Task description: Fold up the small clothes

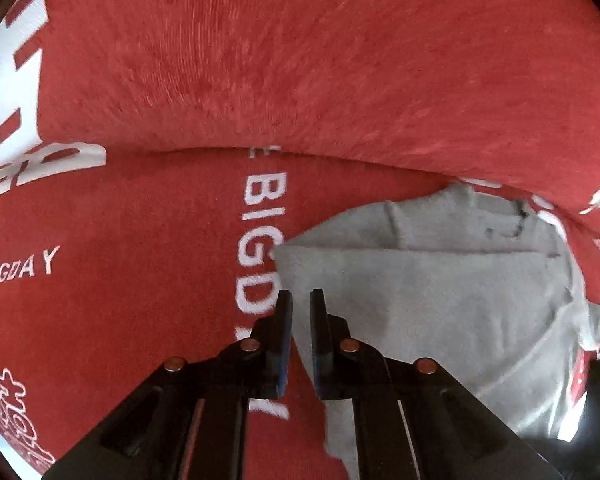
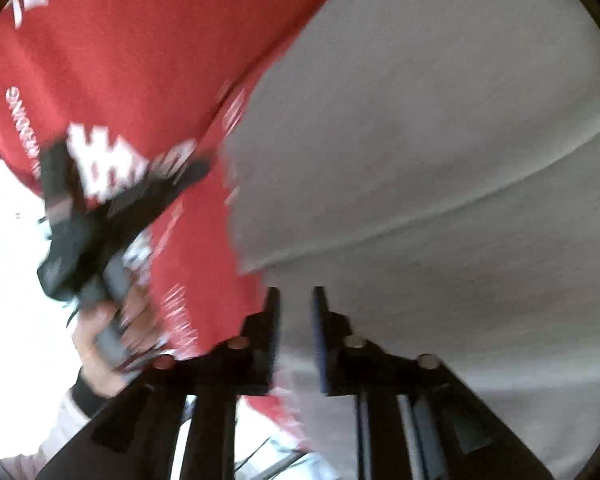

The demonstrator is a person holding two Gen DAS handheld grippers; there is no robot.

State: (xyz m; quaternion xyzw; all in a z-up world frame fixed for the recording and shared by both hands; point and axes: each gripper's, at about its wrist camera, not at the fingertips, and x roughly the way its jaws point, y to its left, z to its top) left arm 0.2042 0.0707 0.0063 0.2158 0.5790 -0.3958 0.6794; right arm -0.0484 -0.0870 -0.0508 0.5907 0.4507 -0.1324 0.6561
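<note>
The grey garment [image 1: 420, 300] is seen lying partly folded on the red printed cloth [image 1: 140, 220]. The left gripper [image 1: 301, 294] is held above its left edge, jaws narrowly parted and empty. The right gripper [image 2: 296, 292] is likewise narrowly parted over the blurred garment.

You see a grey garment [image 1: 420, 300] of soft, matt, fleecy cloth. The red cover [image 1: 300, 60] under it is napped, velvety fabric. Your left gripper [image 1: 300, 296] is matt black plastic with coppery metal pins.
</note>
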